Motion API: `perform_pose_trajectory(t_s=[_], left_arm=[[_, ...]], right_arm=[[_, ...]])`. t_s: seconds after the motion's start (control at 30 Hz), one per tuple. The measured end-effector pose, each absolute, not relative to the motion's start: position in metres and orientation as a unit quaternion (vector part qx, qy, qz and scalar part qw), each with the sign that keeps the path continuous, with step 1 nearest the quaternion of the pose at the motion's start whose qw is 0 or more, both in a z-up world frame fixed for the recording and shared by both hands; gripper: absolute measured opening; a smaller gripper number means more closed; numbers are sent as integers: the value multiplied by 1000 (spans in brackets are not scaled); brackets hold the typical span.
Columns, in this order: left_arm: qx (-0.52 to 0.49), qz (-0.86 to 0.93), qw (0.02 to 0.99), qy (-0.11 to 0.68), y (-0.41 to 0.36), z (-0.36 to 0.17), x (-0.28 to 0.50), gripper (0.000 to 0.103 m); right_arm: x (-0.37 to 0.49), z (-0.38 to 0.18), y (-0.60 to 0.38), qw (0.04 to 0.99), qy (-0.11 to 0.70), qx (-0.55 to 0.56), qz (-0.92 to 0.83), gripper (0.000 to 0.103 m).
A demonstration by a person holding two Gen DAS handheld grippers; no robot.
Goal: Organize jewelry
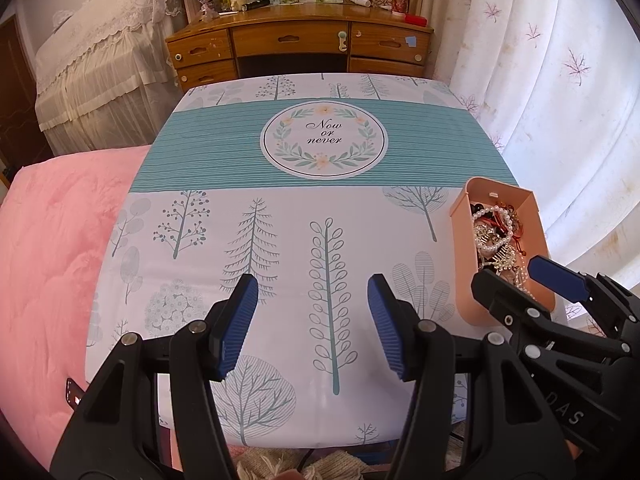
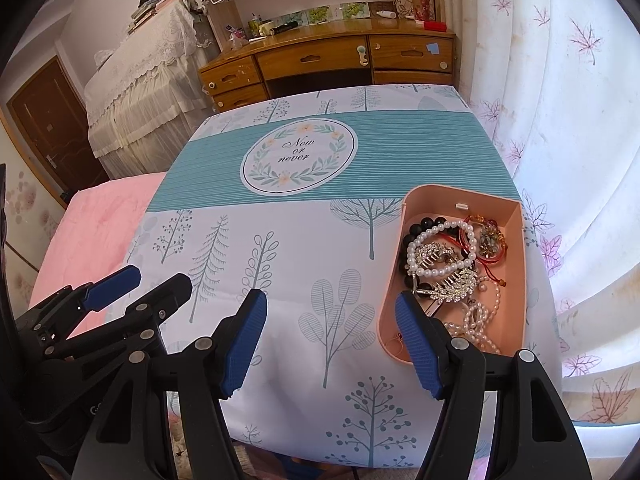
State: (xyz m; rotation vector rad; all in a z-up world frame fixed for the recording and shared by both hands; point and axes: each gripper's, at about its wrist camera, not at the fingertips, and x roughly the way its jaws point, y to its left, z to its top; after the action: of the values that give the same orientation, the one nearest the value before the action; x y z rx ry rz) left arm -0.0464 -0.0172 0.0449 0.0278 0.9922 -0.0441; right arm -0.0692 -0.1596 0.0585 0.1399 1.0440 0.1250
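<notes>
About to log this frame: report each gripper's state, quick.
Left gripper: open, holding nothing, above the tablecloth.
Right gripper: open, holding nothing, near the pink tray.

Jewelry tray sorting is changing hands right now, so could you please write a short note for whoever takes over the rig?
Left gripper: open, empty, above the tablecloth.
Right gripper: open, empty, at the near end of the pink tray, one finger over its near rim.
Things: all in the tray, tangled: pearl bracelet, black bead bracelet, two rhinestone hair combs, red cord bracelets, pearl strand.
Done: nothing laid out yet.
Left: lift the pieces out one at a time and arrange them.
</notes>
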Motion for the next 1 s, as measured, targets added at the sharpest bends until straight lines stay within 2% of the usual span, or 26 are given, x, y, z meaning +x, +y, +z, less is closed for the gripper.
perform_pose_trajectory(t_s=[1.0], left_arm=[[11,-19,879,476,-11,40,-46,54]], right_arm=[[-66,55,-158,861,502,60,57,68]])
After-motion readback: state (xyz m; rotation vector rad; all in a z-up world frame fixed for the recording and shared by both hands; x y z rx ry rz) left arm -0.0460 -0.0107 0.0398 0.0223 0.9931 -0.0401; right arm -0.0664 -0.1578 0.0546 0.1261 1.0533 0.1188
